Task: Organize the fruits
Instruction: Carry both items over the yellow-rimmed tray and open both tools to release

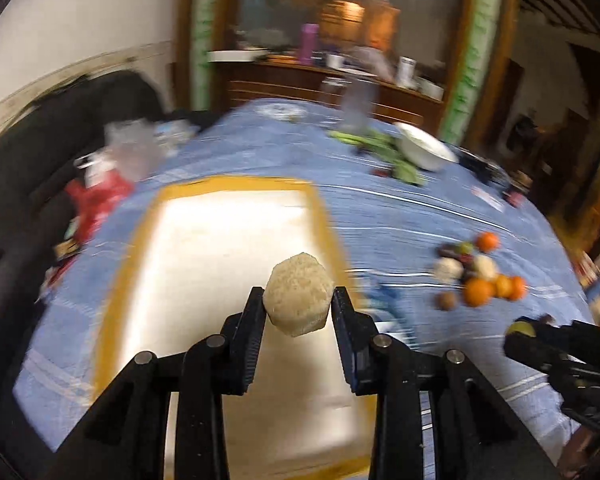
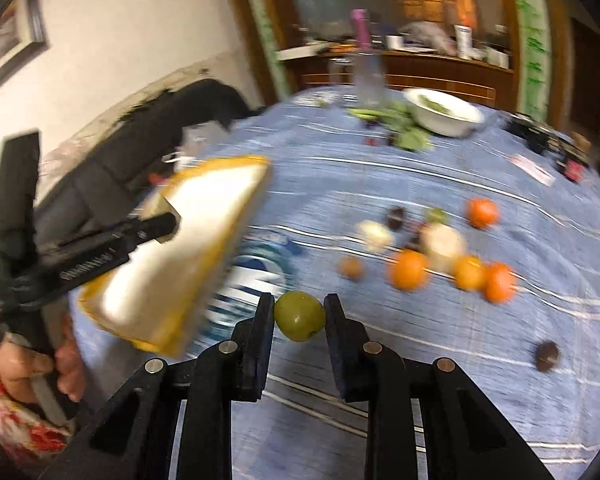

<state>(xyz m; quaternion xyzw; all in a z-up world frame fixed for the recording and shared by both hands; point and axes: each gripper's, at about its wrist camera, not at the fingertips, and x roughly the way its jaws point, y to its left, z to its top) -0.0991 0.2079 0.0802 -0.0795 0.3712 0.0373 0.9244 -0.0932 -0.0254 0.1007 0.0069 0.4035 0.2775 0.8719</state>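
Fruit rides in both grips toward the tray [image 1: 236, 216]: left hand-held gripper [image 1: 298, 304] clamps a pale faceted fruit [image 1: 298, 294], right hand-held gripper [image 2: 299, 316] pinches a green fruit [image 2: 299, 316], presumably for sorting.

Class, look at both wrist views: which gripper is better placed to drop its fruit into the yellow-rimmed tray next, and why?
Probably the left. The left gripper holds the pale fruit directly above the tray. The right gripper, shut on the green fruit, hangs over the blue tablecloth beside the tray.
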